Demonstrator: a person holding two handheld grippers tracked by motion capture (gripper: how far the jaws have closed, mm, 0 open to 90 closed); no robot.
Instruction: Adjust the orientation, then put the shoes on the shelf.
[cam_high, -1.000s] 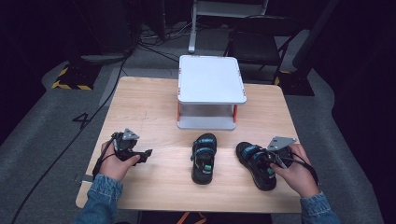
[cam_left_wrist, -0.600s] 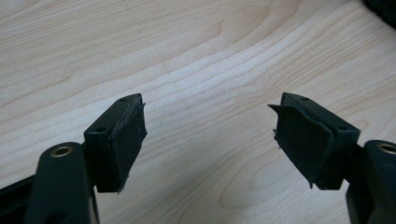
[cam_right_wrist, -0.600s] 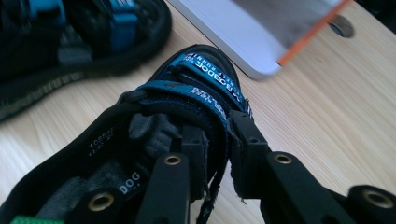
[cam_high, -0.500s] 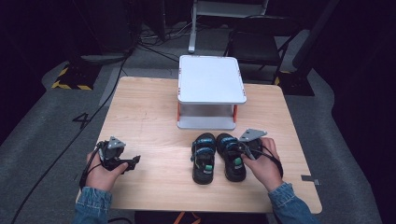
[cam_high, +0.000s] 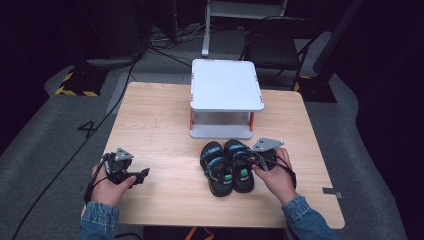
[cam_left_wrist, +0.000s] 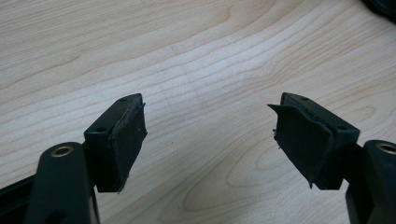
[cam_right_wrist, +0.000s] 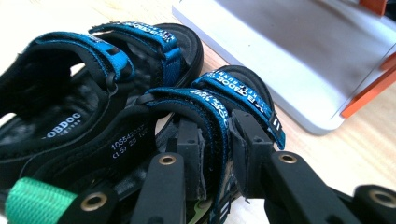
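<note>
Two black sandals with blue straps lie side by side on the wooden table (cam_high: 160, 125), toes toward the white shelf. My right gripper (cam_high: 248, 160) comes in from the right and holds the right sandal (cam_high: 241, 175) by its blue strap. In the right gripper view the strap (cam_right_wrist: 212, 112) sits between the pads of the right gripper (cam_right_wrist: 218, 144), whose jaws have just been opening a little while still on it. The left sandal (cam_right_wrist: 70, 93) touches its mate. My left gripper (cam_high: 145, 172) rests near the front left of the table; its jaws (cam_left_wrist: 208, 135) stand open over bare wood.
A white two-level shelf (cam_high: 225, 85) with orange posts stands at the back middle of the table, just beyond the sandals' toes; its lower board (cam_right_wrist: 289, 56) lies close ahead of the right gripper. Cables and dark stands lie on the floor behind.
My right hand has slid the right sandal leftward until it lies against the left sandal. My left hand drew back toward the front left edge, then stayed still.
</note>
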